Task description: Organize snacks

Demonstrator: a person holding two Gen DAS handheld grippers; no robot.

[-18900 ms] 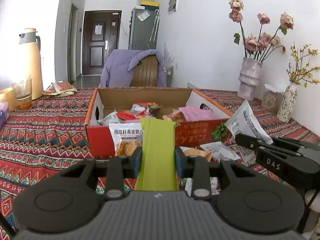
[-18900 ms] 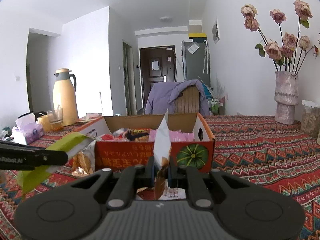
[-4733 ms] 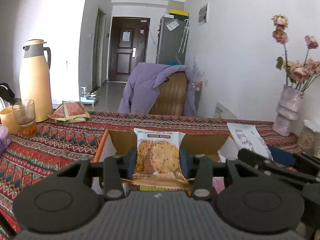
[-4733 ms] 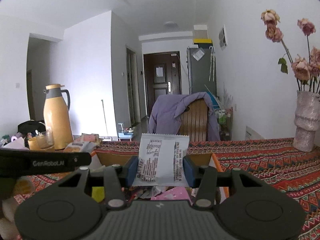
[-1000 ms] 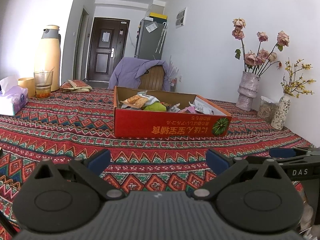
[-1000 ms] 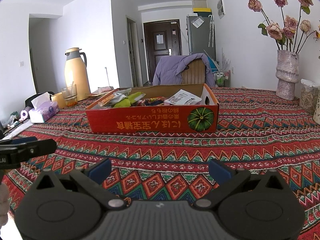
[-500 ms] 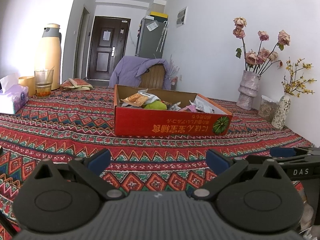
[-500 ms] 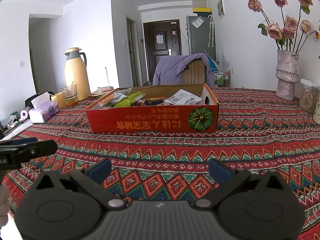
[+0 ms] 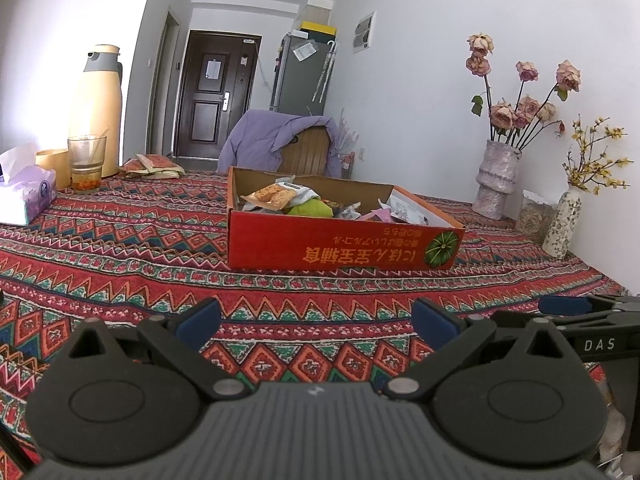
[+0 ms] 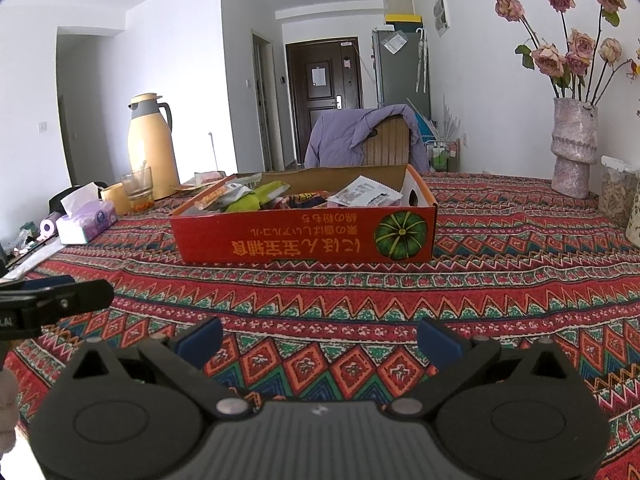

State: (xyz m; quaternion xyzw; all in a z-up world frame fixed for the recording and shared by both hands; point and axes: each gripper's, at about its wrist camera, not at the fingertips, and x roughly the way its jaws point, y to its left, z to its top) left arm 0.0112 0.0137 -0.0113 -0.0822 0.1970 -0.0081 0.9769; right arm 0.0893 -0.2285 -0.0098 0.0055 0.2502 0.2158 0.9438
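Note:
A red cardboard box [image 9: 340,246] stands on the patterned tablecloth, also in the right wrist view [image 10: 304,240]. It holds several snack packets: a cookie packet [image 9: 272,196], a green packet [image 9: 310,210] and a white packet [image 10: 364,194]. My left gripper [image 9: 316,324] is open and empty, low over the cloth well in front of the box. My right gripper [image 10: 318,338] is open and empty, also in front of the box. The right gripper shows at the right edge of the left wrist view [image 9: 580,312]. The left gripper shows at the left edge of the right wrist view [image 10: 52,304].
A yellow thermos [image 9: 98,112], a glass [image 9: 86,162] and a tissue pack [image 9: 26,196] stand at the back left. Vases with flowers [image 9: 498,180] and a jar [image 9: 534,218] stand at the right. A chair with a purple jacket [image 9: 276,142] is behind the table.
Over the last second both grippers stay open and nearly still in front of the box. Earlier they held snack packets over the box; those packets now lie inside it.

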